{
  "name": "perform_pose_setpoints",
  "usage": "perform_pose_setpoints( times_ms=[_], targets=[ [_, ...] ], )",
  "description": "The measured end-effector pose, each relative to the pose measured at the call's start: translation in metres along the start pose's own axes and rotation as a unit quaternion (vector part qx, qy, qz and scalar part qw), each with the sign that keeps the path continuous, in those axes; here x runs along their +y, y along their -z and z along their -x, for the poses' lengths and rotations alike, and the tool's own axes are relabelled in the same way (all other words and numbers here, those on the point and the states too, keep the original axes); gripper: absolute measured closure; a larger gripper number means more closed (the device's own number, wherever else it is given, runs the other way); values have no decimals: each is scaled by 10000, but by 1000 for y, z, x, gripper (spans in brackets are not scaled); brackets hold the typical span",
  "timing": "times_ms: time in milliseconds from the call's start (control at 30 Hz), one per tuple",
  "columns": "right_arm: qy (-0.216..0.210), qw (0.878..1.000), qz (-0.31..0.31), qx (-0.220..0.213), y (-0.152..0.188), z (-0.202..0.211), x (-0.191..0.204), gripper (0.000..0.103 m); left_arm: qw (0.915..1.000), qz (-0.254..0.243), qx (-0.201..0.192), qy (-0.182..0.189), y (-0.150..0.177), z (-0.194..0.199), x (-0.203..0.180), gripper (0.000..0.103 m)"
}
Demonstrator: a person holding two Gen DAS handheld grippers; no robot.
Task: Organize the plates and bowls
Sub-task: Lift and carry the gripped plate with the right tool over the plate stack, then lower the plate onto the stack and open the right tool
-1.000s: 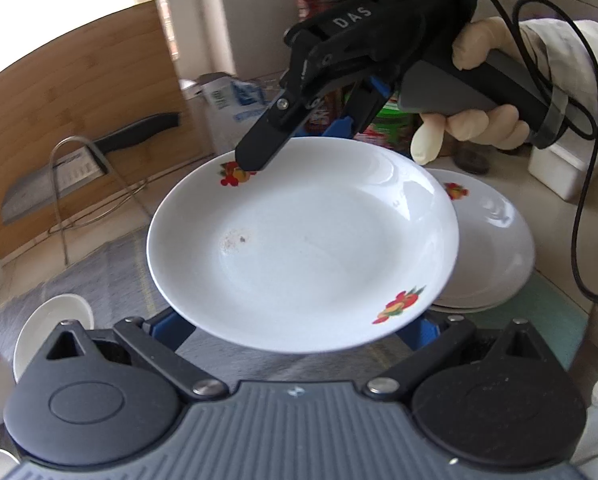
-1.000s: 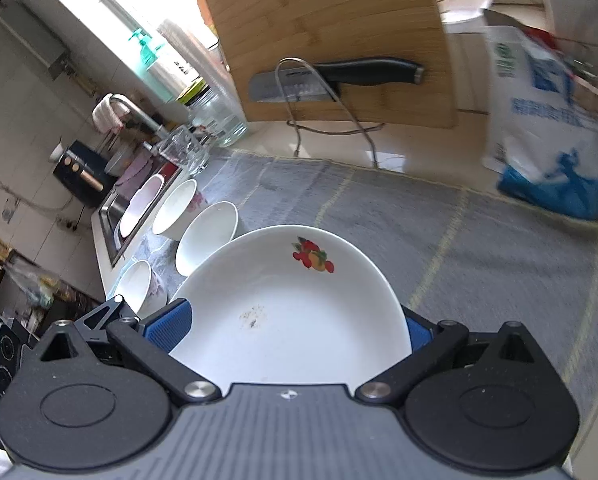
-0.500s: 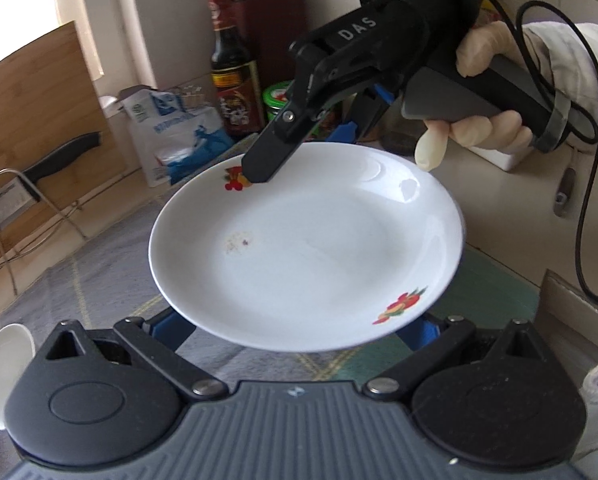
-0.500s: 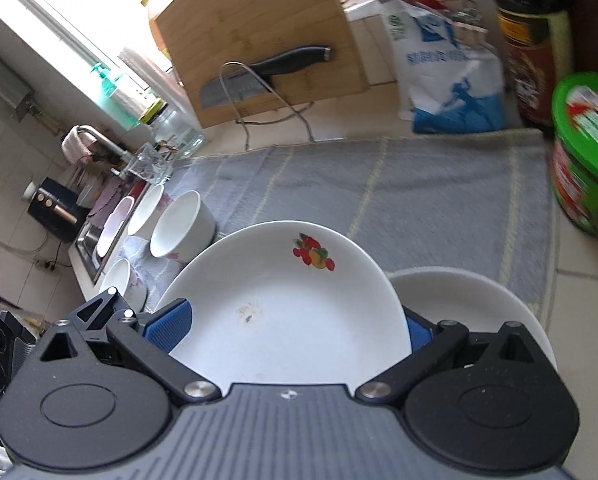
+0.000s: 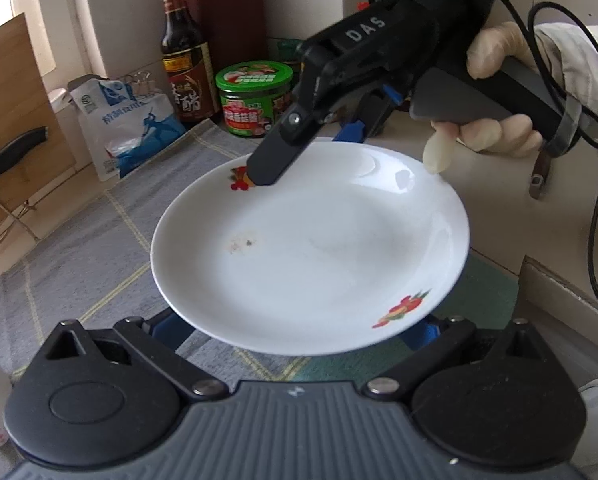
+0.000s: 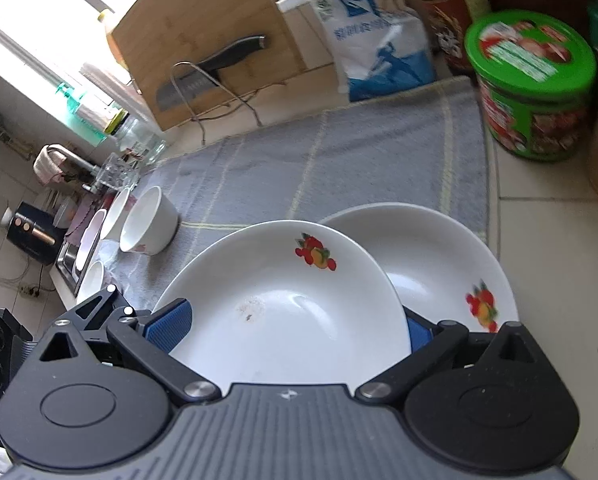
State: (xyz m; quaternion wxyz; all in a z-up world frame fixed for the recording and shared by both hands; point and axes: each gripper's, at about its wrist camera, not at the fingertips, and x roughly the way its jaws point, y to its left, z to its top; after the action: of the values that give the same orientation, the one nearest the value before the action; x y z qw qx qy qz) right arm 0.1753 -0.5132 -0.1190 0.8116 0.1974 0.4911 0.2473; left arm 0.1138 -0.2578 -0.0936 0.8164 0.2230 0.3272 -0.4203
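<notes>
Left wrist view: plate (image 5: 311, 248) up in the air, level, well above the towel (image 5: 79, 272). Right tongs (image 5: 307, 152) clamped on its far rim, one finger over the fruit print, the other under the edge. Left tongs (image 5: 299, 328) spread wide beneath the near rim, both blue pads under the plate; cannot tell whether touching or only waiting below.

Right wrist view: second plate (image 6: 439, 248) lying on the tabletop (image 6: 547, 240) at the towel's corner, partly hidden behind the carried one, which hangs to the left of it.

Probable step: stacking the carried plate onto the second one. To do it well: shift the plate across until the rims line up, keep it level, lower slowly. Keep the left tongs clear of the gap between the two plates, and loosen the right tongs only once the base has settled. Risk: porcelain slipping from a rim-only grip, or a hard knock on landing.

Count: two plates, same fruit print. Four bowls (image 6: 151, 220), as far as can be made out, grouped at the towel's far end by the sink.
</notes>
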Motion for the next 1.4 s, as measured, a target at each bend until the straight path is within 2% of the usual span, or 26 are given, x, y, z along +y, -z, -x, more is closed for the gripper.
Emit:
perform_pose_setpoints(
  times_ms=[800,967,1167,1400],
  targets=[
    [115,9985,-482,-223,16,18,-27,0,9994,-169,97,284,-12,-27,4,1],
    [149,9981,-522,-274,17,24,-27,0,9990,-69,135,409,-14,-31,5,1],
    [398,9977,-488,-257,20,29,-26,0,9989,-94,121,438,-14,-31,5,1],
    [490,9965,-544,-413,26,40,-24,0,9991,-55,142,395,-14,-33,5,1]
  ],
)
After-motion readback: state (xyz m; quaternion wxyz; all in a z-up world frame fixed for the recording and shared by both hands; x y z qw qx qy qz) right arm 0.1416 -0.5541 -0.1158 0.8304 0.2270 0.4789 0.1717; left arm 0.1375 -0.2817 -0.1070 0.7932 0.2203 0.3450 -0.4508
